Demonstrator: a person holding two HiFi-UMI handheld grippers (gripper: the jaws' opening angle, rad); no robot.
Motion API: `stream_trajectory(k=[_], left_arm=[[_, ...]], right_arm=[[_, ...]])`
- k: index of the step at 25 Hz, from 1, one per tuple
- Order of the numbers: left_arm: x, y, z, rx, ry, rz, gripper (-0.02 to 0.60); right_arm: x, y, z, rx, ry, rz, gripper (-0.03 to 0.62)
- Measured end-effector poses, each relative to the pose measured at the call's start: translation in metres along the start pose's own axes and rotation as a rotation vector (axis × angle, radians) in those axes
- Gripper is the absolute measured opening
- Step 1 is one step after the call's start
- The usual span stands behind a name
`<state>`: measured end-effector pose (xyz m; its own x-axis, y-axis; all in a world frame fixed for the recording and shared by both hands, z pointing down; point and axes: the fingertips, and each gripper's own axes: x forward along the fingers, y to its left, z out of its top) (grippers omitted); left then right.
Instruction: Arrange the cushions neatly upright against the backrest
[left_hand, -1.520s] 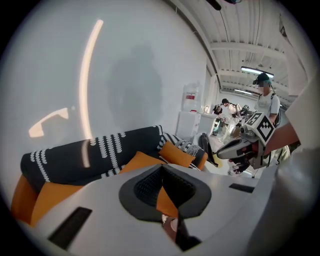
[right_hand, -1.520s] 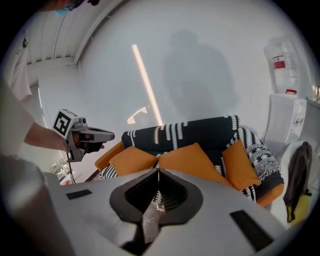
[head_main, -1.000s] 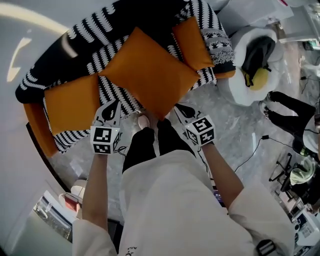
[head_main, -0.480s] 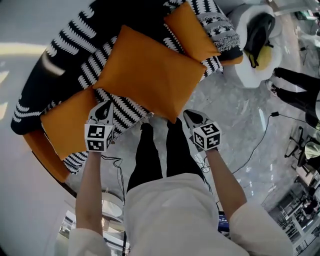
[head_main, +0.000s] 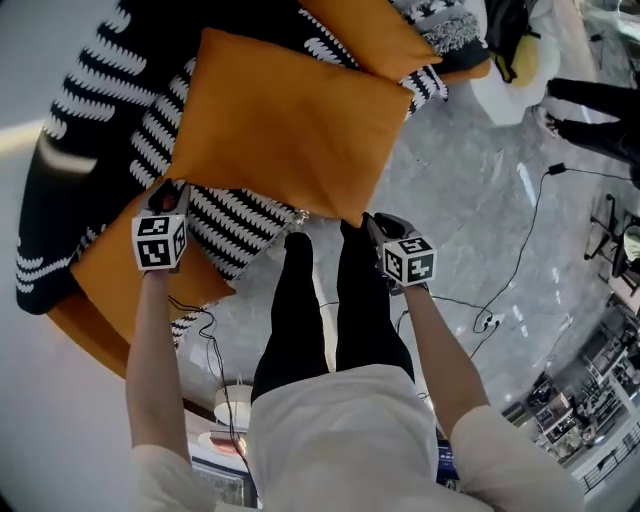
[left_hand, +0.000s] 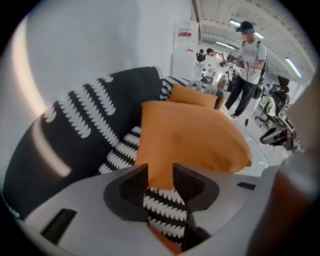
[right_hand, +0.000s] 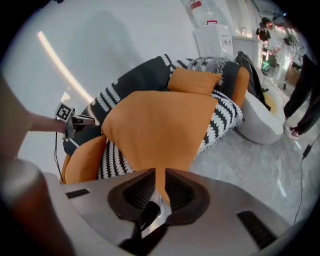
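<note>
Bright, even overhead light is flooding in; glare is streaking the white wall (right_hand: 115, 35) left of the big orange fabric cushion (right_hand: 160, 130); fisheye edges are bending and darkening.

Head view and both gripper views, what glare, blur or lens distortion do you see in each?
Head view: strong fisheye bending, dark rounded corners, pale glare on the white wall. Left gripper view: a reflected light band across the black-and-white patterned sofa; the large orange fabric cushion is sharp. Right gripper view: a thin bright streak on the wall.
</note>
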<state>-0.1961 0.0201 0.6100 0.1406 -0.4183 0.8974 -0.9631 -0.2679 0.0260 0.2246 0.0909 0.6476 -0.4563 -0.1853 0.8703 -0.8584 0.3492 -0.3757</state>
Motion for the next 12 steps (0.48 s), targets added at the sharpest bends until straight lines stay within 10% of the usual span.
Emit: stream_trajectory(k=[3, 12], left_arm=[[0.018, 0.018, -0.025, 0.024, 0.053, 0.024, 0.178], [0.059, 0.036, -0.065, 0.176, 0.210, -0.006, 0.288]], right_arm=[[0.018, -0.007, -0.034, 0.003, 0.064, -0.022, 0.166], [0.068, -0.013, -0.068, -0.067, 0.204, -0.002, 0.259]])
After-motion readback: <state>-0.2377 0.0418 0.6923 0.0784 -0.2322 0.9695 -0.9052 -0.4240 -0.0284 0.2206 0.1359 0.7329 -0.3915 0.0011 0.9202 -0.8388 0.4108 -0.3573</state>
